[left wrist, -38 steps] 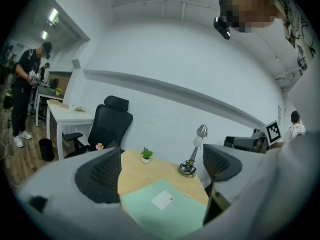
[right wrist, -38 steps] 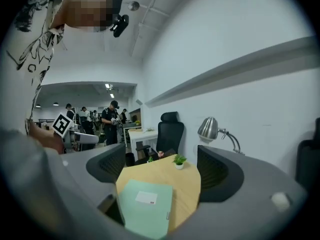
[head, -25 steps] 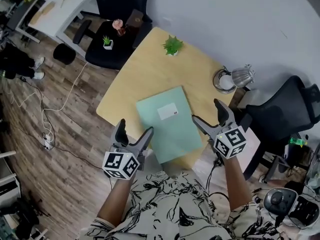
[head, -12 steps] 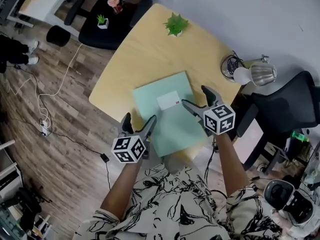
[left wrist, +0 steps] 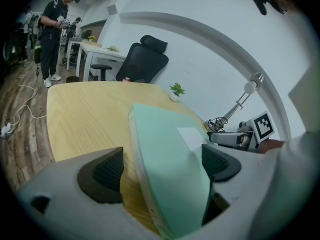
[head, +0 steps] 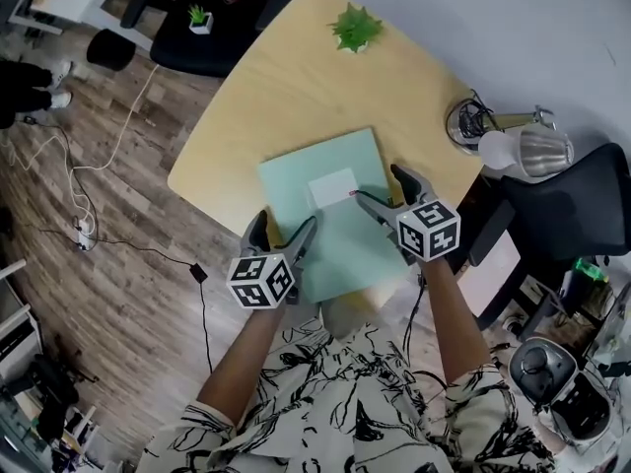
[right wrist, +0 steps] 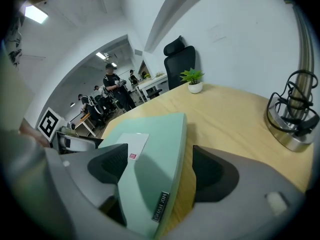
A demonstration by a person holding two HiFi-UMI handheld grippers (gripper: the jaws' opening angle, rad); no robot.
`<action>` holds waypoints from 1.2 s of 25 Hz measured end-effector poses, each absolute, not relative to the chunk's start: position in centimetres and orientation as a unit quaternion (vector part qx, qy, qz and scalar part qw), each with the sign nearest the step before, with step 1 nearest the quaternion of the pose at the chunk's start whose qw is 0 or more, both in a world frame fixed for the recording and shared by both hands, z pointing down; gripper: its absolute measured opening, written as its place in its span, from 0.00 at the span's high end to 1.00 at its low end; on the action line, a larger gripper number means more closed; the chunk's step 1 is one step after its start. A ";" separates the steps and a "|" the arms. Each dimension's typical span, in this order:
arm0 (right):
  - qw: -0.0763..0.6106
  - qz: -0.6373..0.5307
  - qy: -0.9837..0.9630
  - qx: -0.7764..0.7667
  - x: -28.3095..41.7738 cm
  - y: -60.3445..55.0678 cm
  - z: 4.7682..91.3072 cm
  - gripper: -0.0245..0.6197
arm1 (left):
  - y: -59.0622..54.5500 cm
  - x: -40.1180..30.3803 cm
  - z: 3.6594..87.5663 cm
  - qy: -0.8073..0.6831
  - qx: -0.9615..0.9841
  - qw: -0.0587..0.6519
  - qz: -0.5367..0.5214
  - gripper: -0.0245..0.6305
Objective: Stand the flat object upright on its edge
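Note:
A flat mint-green book (head: pixel 325 227) with a white label (head: pixel 332 187) lies on the wooden table (head: pixel 286 97). My left gripper (head: pixel 284 230) stands open at its left edge. In the left gripper view the book (left wrist: pixel 165 139) lies between the left gripper's (left wrist: pixel 162 166) pads, one over the cover and one over the bare table. My right gripper (head: pixel 383 187) is open at the right edge, and its jaws have just been closing a little. In the right gripper view the book's edge (right wrist: pixel 160 144) sits between the right gripper's (right wrist: pixel 160 169) pads, which do not press on it.
A small potted plant (head: pixel 355 30) stands at the table's far end. A silver desk lamp (head: pixel 518 146) with coiled cable is at the right. Black office chairs (head: pixel 587 215) flank the table. Cables lie on the wood floor (head: pixel 89 225). A person (left wrist: pixel 55 29) stands far off.
Both grippers have come down and forward to the book, now straddling its left and right edges. The right jaws look slightly narrower. The book has not moved.

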State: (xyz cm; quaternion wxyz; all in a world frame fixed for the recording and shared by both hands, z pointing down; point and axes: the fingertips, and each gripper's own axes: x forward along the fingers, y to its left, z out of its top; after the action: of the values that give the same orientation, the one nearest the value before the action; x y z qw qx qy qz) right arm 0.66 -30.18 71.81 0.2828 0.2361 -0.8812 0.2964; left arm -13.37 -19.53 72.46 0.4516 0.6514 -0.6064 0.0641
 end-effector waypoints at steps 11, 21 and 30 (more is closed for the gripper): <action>0.281 0.323 -0.875 0.224 -0.1 -29.3 73.4 0.38 | -20.4 -12.1 73.7 -0.611 0.640 0.462 0.055 0.26; 0.281 0.320 -0.871 0.246 0.1 -29.5 73.1 0.42 | -20.3 -13.2 73.9 -0.617 0.631 0.465 0.069 0.41; 0.222 0.297 -0.883 0.289 -0.1 -31.1 66.8 0.47 | -22.9 -14.8 67.8 -0.630 0.665 0.398 0.046 0.44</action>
State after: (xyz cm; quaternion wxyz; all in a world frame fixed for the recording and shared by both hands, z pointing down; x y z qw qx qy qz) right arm -0.11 -31.12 66.82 0.2216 0.2885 -0.8829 0.2969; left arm -14.80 -22.91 67.81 0.3978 0.6651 -0.6304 0.0457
